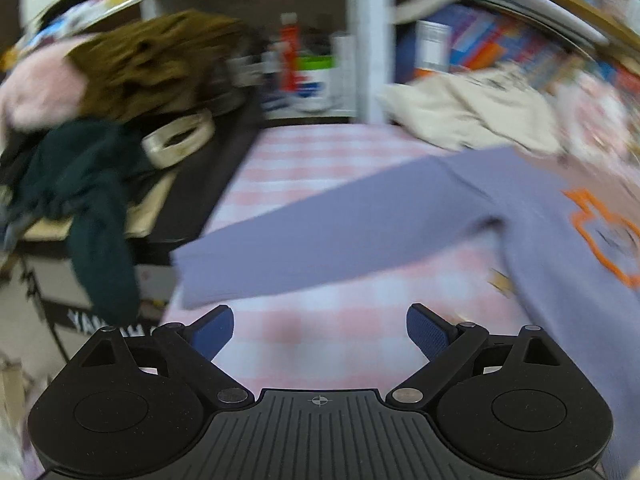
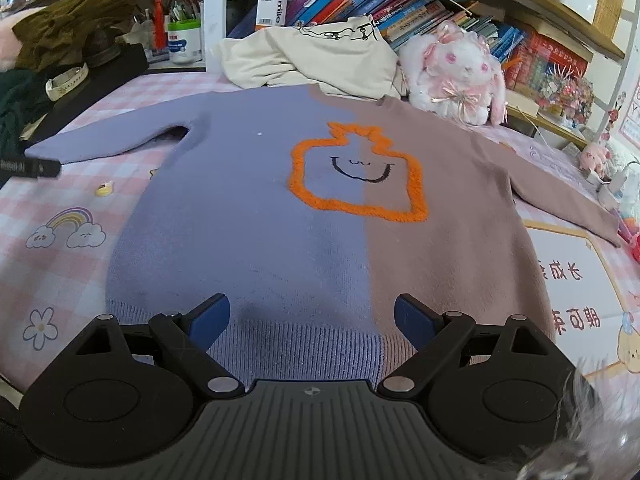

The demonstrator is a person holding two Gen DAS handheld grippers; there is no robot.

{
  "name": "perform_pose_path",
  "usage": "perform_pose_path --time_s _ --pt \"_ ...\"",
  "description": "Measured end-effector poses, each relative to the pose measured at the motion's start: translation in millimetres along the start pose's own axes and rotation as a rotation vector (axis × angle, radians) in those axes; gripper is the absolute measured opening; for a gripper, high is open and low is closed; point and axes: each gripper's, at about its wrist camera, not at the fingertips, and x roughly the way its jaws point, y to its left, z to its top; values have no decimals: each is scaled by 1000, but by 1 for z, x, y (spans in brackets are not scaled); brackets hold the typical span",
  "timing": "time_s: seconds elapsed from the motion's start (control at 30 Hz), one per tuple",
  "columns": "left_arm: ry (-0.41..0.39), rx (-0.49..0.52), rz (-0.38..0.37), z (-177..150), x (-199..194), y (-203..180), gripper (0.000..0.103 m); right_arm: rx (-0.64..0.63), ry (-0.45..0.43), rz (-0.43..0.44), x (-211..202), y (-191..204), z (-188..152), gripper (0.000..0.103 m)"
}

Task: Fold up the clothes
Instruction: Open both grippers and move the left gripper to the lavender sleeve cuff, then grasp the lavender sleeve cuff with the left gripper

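A half-lilac, half-brown sweater (image 2: 304, 216) with an orange outline and a smiling face lies flat, front up, on the pink checked bed cover (image 2: 60, 208). Both sleeves are spread out sideways. My right gripper (image 2: 312, 320) is open and empty just above the sweater's ribbed hem. In the left wrist view the lilac sleeve (image 1: 320, 236) stretches across the cover. My left gripper (image 1: 320, 332) is open and empty, just short of the sleeve's cuff (image 1: 196, 276). The left wrist view is blurred.
A cream garment (image 2: 320, 60) and a white plush rabbit (image 2: 456, 76) lie behind the sweater, before a bookshelf (image 2: 360, 4). A pile of dark green, brown and pink clothes (image 1: 92, 128) sits on a black case at the left. A small yellow item (image 2: 105, 189) lies on the cover.
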Motion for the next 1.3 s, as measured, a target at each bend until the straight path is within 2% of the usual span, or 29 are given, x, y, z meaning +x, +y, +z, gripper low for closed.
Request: perform_pose_path --time_s 0.2,0.33,0.43,0.47,0.53,0.6,0.77,0.97,1.1,1.3 --pt "12 -210 45 7 19 47 95 17 16 -32 0 -3 1 89" --pt "20 -325 48 9 32 70 94 37 28 -53 0 -7 -1 89" --pt "30 -384 21 11 42 77 91 39 35 -66 -2 -9 -2 89" --pt "31 -403 9 12 44 79 85 41 37 -71 -3 -10 -3 89" --pt "22 -440 -34 15 46 79 79 47 41 -81 -4 -13 -3 89" --pt "20 -475 -72 17 48 78 79 55 47 -89 -4 -16 -4 89" --pt "22 -502 -163 19 54 67 67 68 52 -105 -6 -21 -5 89" --pt "41 -528 -249 21 59 56 67 75 50 -111 -8 -24 -7 89" --pt "39 -544 -223 25 62 58 67 79 47 -110 -9 -24 -7 89" --pt "26 -682 -164 24 61 88 66 90 48 -114 -8 -27 -8 89"
